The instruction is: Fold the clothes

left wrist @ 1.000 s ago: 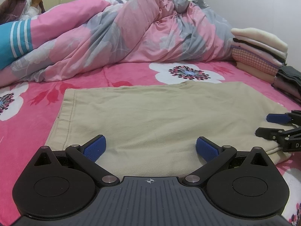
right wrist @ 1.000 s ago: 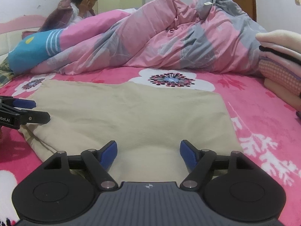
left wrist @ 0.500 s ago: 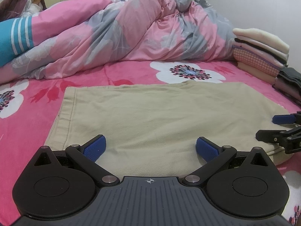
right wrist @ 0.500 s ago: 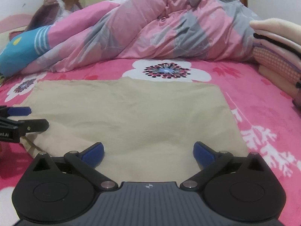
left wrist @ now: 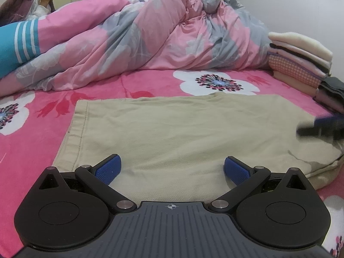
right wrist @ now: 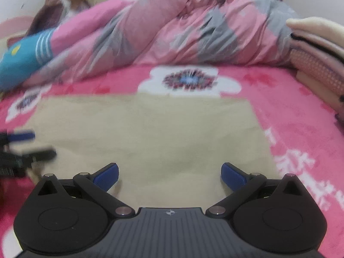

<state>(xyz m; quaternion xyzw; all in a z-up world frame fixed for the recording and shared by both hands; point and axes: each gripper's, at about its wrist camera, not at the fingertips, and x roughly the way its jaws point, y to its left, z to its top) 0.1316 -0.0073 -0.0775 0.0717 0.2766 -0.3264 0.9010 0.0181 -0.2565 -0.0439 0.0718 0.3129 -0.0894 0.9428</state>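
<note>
A beige garment (left wrist: 182, 129) lies folded flat on the pink floral bed sheet (left wrist: 32, 146). My left gripper (left wrist: 172, 169) hovers over the garment's near edge, open wide, with nothing between its blue pads. My right gripper (right wrist: 169, 174) stands open just as wide above the same cloth (right wrist: 150, 133), also with nothing between its pads. In the left wrist view the right gripper (left wrist: 320, 126) is a blurred shape at the garment's right end. In the right wrist view the left gripper (right wrist: 28, 146) shows over the garment's left end.
A rumpled pink and grey duvet (left wrist: 161, 38) fills the back of the bed. A stack of folded clothes (left wrist: 301, 62) stands at the right. A blue striped pillow (left wrist: 15, 45) and a seated person (left wrist: 34, 2) are at the far left.
The right gripper's jaws have spread wider, and it has lifted off the garment's right end, blurred by motion. The left gripper has stayed in place.
</note>
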